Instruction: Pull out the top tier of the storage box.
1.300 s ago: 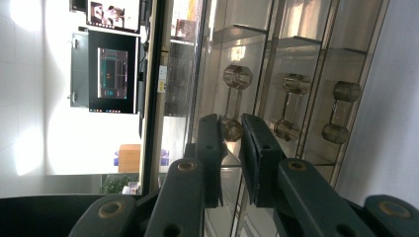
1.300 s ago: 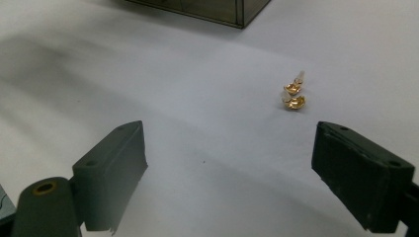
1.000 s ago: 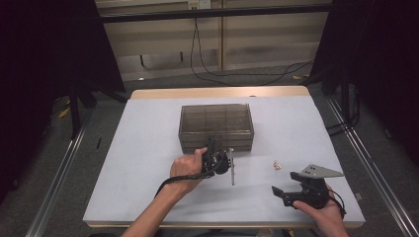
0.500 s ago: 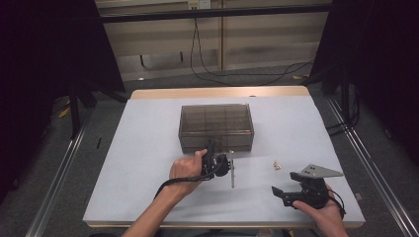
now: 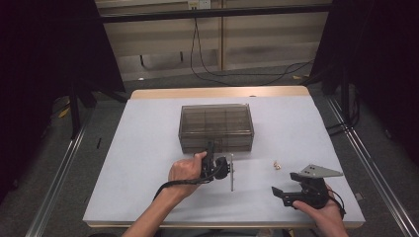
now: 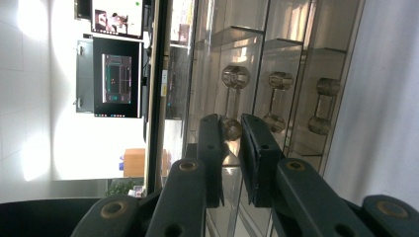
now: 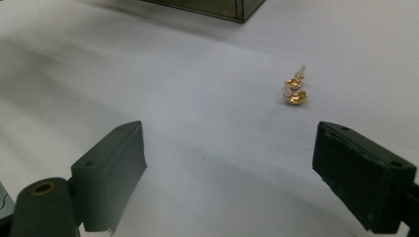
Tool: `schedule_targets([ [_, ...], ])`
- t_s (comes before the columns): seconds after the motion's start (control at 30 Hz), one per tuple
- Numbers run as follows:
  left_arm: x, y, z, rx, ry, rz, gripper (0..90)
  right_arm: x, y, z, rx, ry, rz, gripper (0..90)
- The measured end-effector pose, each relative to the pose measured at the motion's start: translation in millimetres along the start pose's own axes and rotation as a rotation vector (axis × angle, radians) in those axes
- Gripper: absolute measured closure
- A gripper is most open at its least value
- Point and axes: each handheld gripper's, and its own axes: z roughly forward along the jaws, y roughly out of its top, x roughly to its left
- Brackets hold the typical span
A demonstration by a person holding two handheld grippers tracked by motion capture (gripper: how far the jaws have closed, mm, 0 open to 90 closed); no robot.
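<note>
Starting at the left of the high view, the person's left hand [image 5: 185, 172] is reaching in from the bottom edge and holding the left gripper [image 5: 218, 165] turned on its side, right up against the front wall of the smoky clear box [image 5: 216, 126], which is sitting closed near the middle of the white worktop [image 5: 143, 148]. In the left gripper view, its fingers [image 6: 212, 153] are standing close together with a narrow gap between them, and a small clear knob [image 6: 230, 128] on the box's front is sitting in that gap; the fingers are pinching in on it, though whether both pads are pressing it tight is hard to tell. Two more such knobs [image 6: 279, 81] are showing beside it on the same wall.

Moving right, a thin grey strip [image 5: 232, 173] is lying flat on the worktop just beside the left gripper. Farther right, a small pair of gold earrings [image 5: 277, 165] is lying loose on the worktop, well apart from the box's front corner.

At the far right, the right hand [image 5: 323, 212] is holding the right gripper [image 5: 282, 192] low over the worktop near the front edge. In the right gripper view its fingers [image 7: 111, 175] are spread wide apart and holding nothing, with the earrings [image 7: 295, 89] lying ahead of them, nearer the right-hand finger.
</note>
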Motion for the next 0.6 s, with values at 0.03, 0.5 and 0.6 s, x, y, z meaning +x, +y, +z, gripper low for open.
schedule_targets([
  [0.03, 0.5, 0.2, -0.5, 0.0, -0.003, 0.004, 80.2, 0.1, 0.1, 0.3, 0.002, 0.0, 0.001, 12.8],
  [0.5, -1.4, -0.2, -8.7, -0.008, -0.008, 0.013, 80.2, 0.7, 0.4, 1.4, 0.008, -0.002, -0.001, 12.7],
  [0.6, -1.7, 0.4, -10.2, -0.009, -0.01, 0.013, 80.2, 0.7, 0.5, 1.7, 0.01, -0.002, 0.001, 12.7],
])
